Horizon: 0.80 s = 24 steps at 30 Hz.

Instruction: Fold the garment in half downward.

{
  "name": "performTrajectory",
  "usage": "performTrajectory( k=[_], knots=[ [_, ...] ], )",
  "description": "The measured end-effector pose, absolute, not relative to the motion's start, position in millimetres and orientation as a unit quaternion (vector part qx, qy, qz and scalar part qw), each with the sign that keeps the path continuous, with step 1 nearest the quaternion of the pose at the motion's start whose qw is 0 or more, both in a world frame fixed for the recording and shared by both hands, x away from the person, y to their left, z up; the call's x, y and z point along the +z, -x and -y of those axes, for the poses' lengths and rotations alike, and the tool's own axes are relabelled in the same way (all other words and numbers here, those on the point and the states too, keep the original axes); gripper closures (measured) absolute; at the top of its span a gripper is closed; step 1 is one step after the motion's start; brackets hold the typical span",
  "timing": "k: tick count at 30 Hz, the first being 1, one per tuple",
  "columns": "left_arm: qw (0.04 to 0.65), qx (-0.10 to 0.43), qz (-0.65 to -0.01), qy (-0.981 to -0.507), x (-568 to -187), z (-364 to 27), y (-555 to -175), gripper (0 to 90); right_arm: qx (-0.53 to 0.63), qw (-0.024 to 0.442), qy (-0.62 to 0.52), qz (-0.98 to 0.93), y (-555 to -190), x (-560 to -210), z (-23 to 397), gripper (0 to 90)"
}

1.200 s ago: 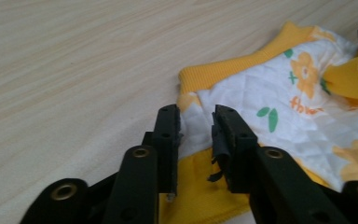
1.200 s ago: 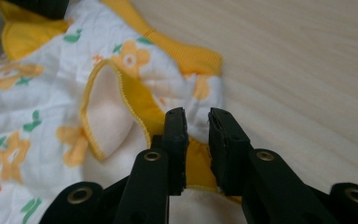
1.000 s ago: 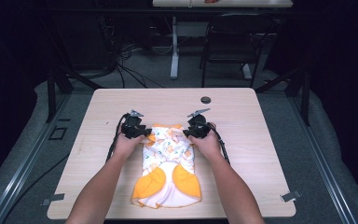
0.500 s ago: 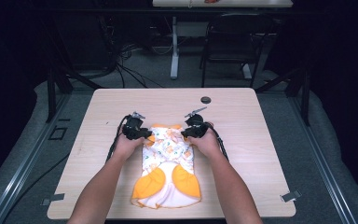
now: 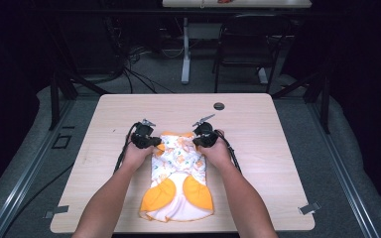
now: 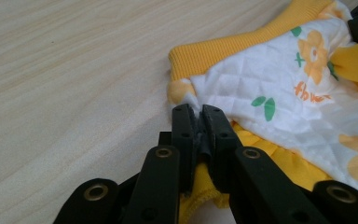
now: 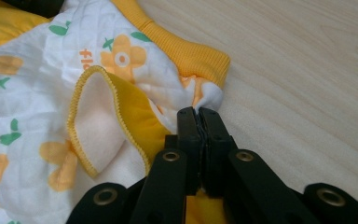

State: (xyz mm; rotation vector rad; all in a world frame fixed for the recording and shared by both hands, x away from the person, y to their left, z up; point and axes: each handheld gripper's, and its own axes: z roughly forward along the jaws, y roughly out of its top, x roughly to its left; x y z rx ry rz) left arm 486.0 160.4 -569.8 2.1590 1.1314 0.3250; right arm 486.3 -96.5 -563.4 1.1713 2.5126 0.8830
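1. Garment (image 5: 178, 171): small quilted white piece printed with orange flowers and green leaves, edged in yellow ribbed trim; laid flat near the middle of the table (image 5: 287, 163), far end between the two grippers, rounded orange panels at the near end by the table's front edge.
2. Left gripper (image 5: 154, 143): held in the left hand (image 5: 136, 156) at the far left corner of the garment; jaws just closed, now pinched tight on a fold of fabric (image 6: 200, 122), white quilted cloth and yellow lining squeezed between the pads.
3. Right gripper (image 5: 197, 141): held in the right hand (image 5: 219, 151) at the far right corner; jaws just closed, now clamped on a small tuck of cloth (image 7: 199, 120) just below the ribbed yellow band (image 7: 193, 56).
4. Turned-up flap (image 7: 100, 128): yellow outside, pale fleecy inside, stitched yellow edge, standing beside the right gripper's jaws.
5. Tabletop: pale wood grain, bare on the outer side of each gripper.
6. Dark round disc (image 5: 219, 106): at the far edge of the table, well apart from the garment.
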Motion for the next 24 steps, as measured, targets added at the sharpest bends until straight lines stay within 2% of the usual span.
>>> performTrajectory(
  k=[10,24],
  knots=[
    [0.364,0.133,-0.425,-0.818,-548.8,-168.2,-479.2,85.1,0.329,0.143,-0.370,-0.857,-476.9,-538.6,98.4,88.3],
    [0.391,0.172,-0.394,-0.814,-503.6,-186.1,-464.2,85.2,0.358,0.180,-0.330,-0.855,-460.1,-495.9,99.3,88.5]
  ],
)
